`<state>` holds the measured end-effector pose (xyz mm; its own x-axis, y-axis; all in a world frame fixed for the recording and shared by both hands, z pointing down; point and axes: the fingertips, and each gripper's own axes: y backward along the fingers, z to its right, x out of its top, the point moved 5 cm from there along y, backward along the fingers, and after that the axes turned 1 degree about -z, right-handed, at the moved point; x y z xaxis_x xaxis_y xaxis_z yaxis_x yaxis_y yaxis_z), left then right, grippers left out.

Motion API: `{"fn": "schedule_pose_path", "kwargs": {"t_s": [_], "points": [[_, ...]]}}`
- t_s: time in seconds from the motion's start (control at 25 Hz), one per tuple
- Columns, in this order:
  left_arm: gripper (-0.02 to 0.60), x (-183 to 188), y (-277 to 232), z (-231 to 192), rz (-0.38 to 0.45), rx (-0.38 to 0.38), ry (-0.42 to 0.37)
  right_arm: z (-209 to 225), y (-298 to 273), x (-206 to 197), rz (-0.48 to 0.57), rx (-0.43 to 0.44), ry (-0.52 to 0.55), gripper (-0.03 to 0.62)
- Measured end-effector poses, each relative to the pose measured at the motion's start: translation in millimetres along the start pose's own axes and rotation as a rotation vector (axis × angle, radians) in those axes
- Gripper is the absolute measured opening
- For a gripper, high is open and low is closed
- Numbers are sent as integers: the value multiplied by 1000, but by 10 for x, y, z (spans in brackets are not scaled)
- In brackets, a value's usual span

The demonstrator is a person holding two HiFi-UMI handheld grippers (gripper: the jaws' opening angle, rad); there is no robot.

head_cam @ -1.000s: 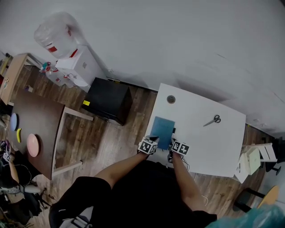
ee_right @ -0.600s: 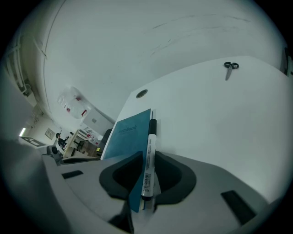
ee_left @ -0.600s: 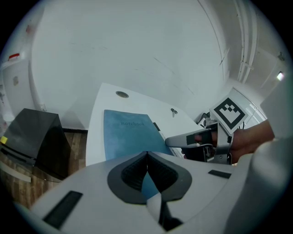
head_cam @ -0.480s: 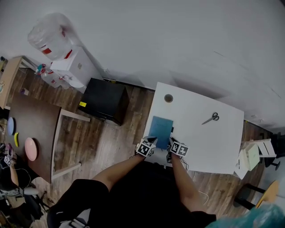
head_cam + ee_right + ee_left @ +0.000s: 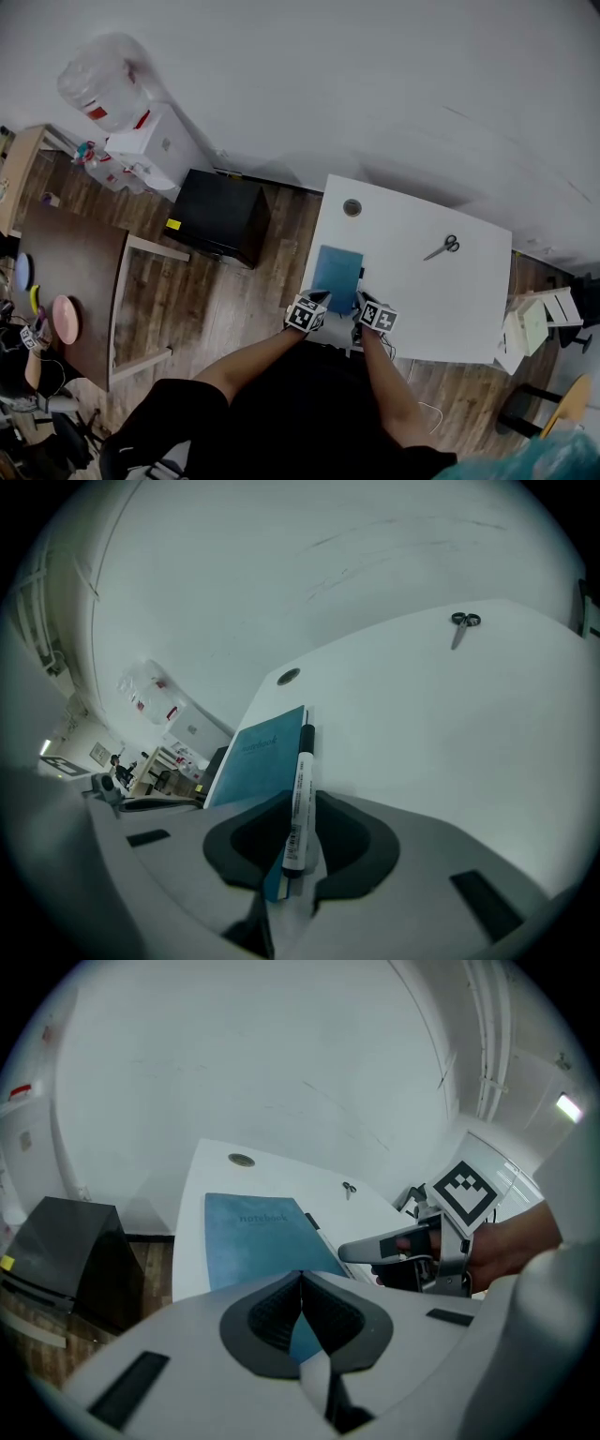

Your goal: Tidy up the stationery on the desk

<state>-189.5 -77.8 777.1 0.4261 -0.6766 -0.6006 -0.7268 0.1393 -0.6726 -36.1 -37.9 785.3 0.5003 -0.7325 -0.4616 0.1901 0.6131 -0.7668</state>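
Head view: white rectangular worktop (image 5: 422, 305), teal softcover notebook (image 5: 337, 270) at its nine o'clock edge, metal scissors with dark handles (image 5: 442, 247) well apart at one o'clock.

Left gripper view: left gripper (image 5: 301, 1277) with jaws clenched shut over the notebook's near edge, probably steadying it.

Right gripper view: right gripper (image 5: 298, 810) with jaws grasping a white marker pen with black cap (image 5: 302, 761), laid along the notebook's three o'clock side, likely for gathering both together.

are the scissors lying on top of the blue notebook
No, the scissors lie on the bare white desk, well apart from the blue notebook.
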Motion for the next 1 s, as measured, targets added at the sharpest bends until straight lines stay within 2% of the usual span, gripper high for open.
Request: {"fn": "schedule_pose_path", "kwargs": {"t_s": [0.28,0.48,0.8,1.0], "points": [[14,-43,-61,171,9,-19,37,58,185,-93,-1,2,-26,81],[14,45,-184,443,26,-79,55,272,324,-68,43,16,-64,81],[15,426,-698,1032,18,-74,25,1073,787,289,129,41,-90,81],[15,715,-1178,1389,7,-28,39,1669,1064,732,128,49,12,81]]}}
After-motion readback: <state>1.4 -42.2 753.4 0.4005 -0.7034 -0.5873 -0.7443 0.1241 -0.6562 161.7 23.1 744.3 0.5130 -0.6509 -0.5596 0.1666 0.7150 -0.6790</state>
